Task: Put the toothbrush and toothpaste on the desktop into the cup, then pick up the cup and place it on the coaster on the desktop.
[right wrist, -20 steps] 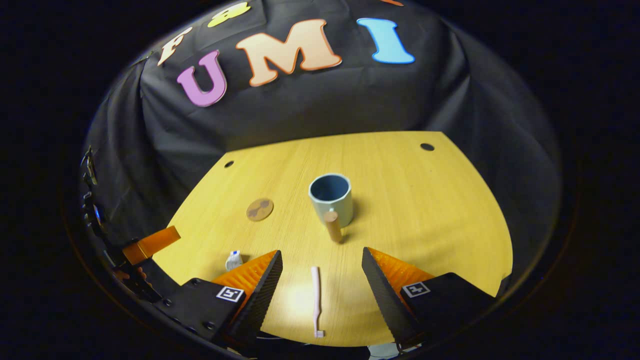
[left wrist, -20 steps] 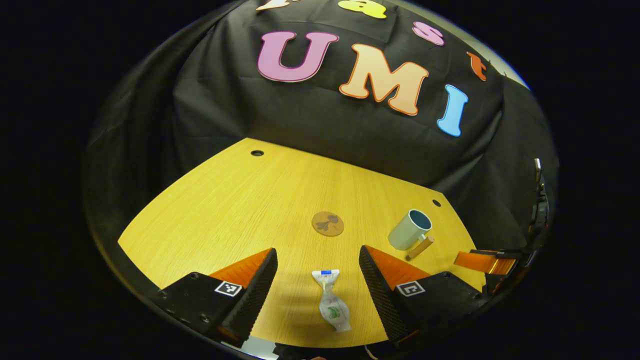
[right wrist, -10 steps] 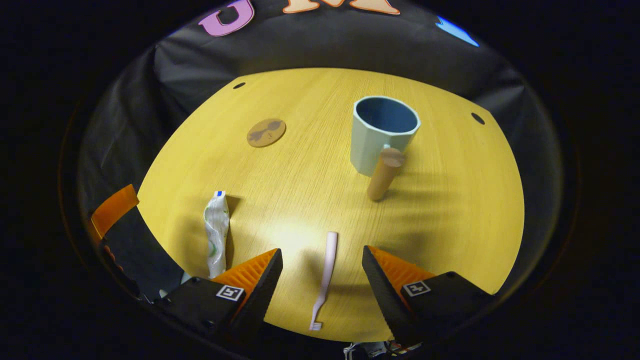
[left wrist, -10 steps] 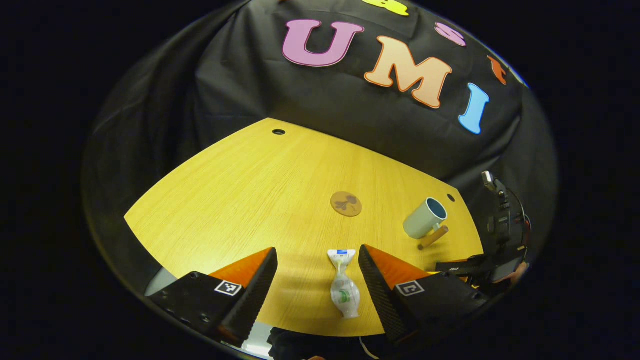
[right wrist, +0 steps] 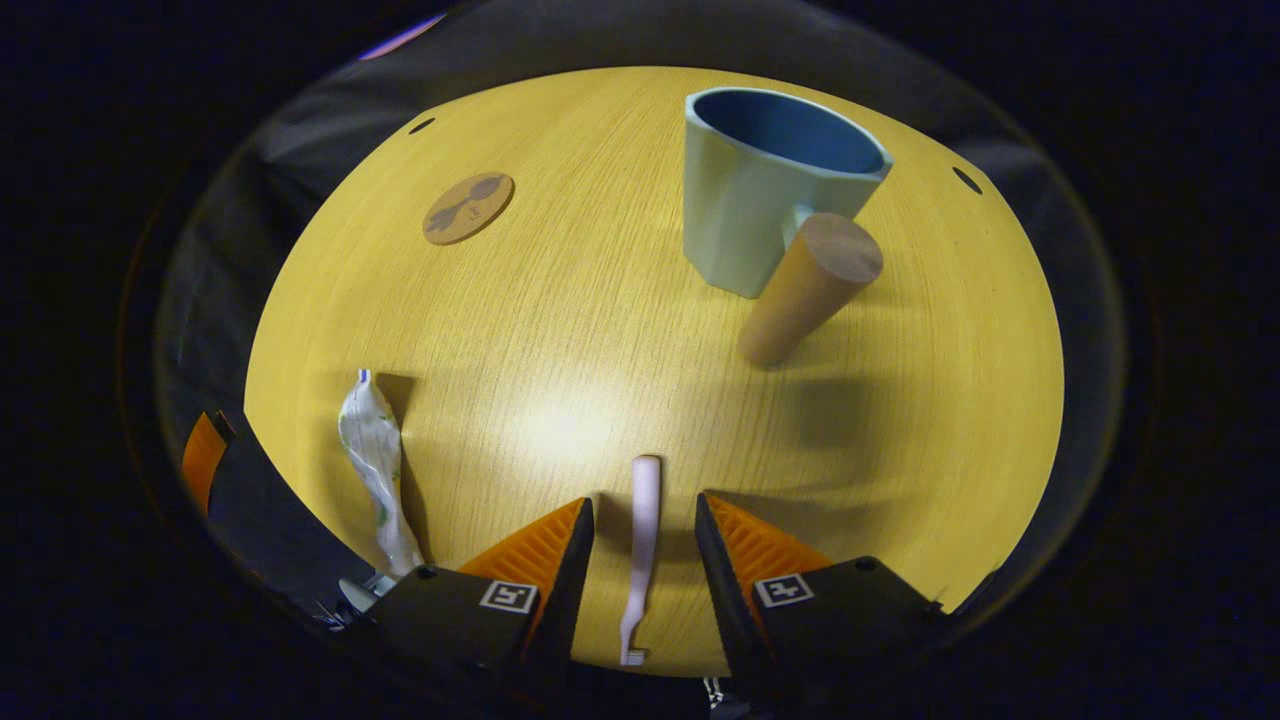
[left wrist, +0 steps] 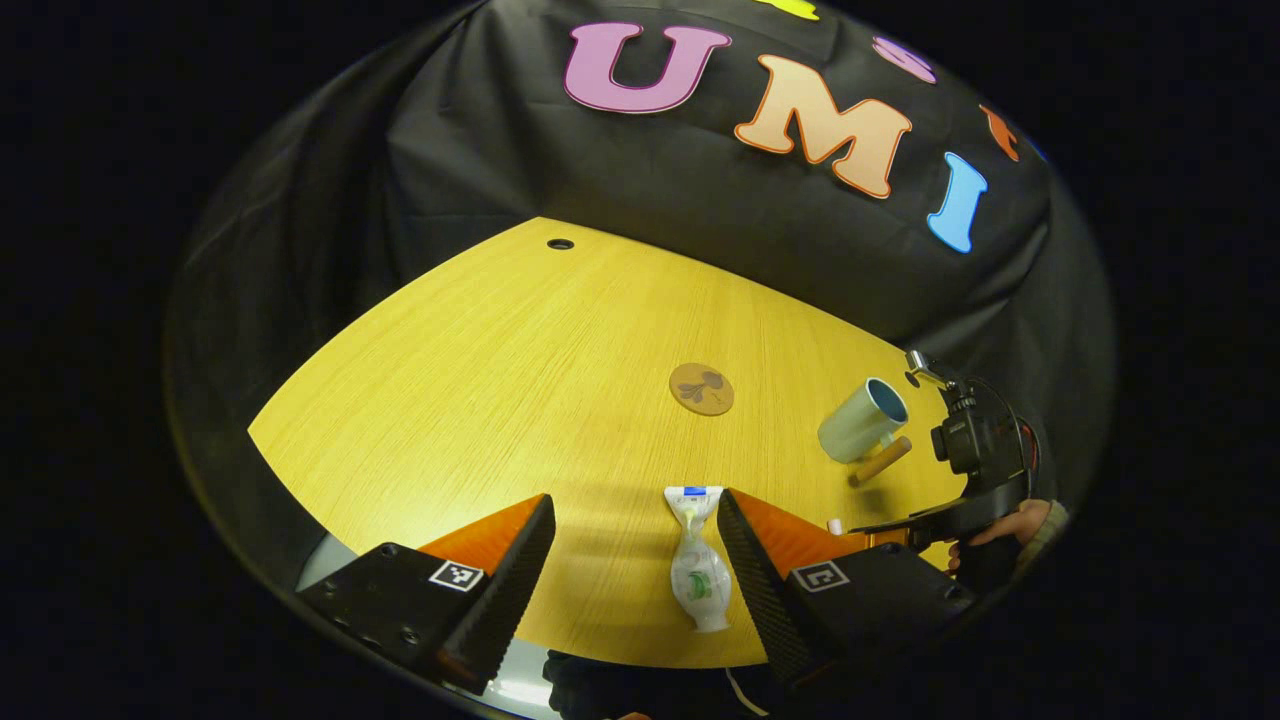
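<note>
My right gripper (right wrist: 645,545) sits low over the table (right wrist: 560,330); its fingers straddle the toothbrush (right wrist: 641,545), narrowed but with a gap on each side of the handle — not clamped; whether the tips touch the wood I cannot tell. The toothbrush lies flat, bristle end toward my camera, handle end pointing toward the cup (right wrist: 765,195). The cup stands upright farther back and a little to the right, inside blue and nothing in it; its wooden handle (right wrist: 808,288) points toward me. The coaster (right wrist: 468,208) lies flat at the far left, well apart from the cup. The toothpaste (right wrist: 378,470) lies flat at the near left, near the table edge.

In the left gripper view my left gripper (left wrist: 635,570) has its fingers wide apart, holding nothing; the toothpaste (left wrist: 698,570) lies between them, close against the right-hand finger (left wrist: 745,575) — touching or just beside, I cannot tell; its capped end points toward me. Beyond it lie the coaster (left wrist: 701,388) and, farther right, the cup (left wrist: 862,420); the right gripper (left wrist: 900,525) is low at the right edge, with a hand (left wrist: 1010,522) on its grip.
</note>
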Available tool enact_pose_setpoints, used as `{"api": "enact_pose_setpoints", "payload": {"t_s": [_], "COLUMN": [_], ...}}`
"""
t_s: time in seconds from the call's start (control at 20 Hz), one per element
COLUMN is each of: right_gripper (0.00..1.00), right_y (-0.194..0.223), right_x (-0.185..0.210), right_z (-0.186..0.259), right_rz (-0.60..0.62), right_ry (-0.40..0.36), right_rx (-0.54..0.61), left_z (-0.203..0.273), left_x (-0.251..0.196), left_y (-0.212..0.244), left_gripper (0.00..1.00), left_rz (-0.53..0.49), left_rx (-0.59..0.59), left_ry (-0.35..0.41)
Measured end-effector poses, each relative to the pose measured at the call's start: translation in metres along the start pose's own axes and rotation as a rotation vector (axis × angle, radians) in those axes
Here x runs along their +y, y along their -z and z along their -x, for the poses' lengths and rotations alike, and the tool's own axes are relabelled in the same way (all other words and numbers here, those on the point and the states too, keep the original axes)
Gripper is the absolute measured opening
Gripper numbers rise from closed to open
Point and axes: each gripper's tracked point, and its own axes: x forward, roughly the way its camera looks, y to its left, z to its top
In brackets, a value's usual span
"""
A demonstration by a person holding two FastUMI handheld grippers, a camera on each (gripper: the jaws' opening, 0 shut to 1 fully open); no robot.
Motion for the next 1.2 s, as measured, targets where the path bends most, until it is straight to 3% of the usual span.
{"api": "enact_pose_setpoints", "payload": {"t_s": [0.1,0.15,0.2,0.35,0.8,1.2], "right_gripper": [0.53,0.53,0.36,0.14,0.06,0.06], "right_y": [0.002,0.001,0.0,0.002,0.007,0.008], "right_x": [-0.004,-0.005,-0.008,-0.009,-0.014,-0.031], "right_z": [-0.003,-0.001,-0.002,-0.002,0.002,0.033], "right_rz": [0.016,0.018,0.01,0.0,0.057,-0.042], "right_ry": [0.019,0.021,0.029,0.024,0.042,-0.008], "right_rx": [0.009,0.014,0.015,0.025,-0.022,-0.135], "left_z": [-0.004,-0.006,-0.008,-0.011,-0.041,-0.105], "left_x": [-0.002,-0.003,-0.004,-0.003,-0.03,-0.054], "left_y": [-0.001,0.0,0.0,0.004,0.022,0.073], "left_gripper": [0.95,0.95,0.95,0.95,0.95,0.94], "left_rz": [-0.008,-0.011,-0.014,-0.027,-0.062,-0.145], "left_rx": [0.008,0.013,0.019,0.041,0.179,0.44], "left_ry": [0.004,0.007,0.009,0.011,0.058,0.06]}}
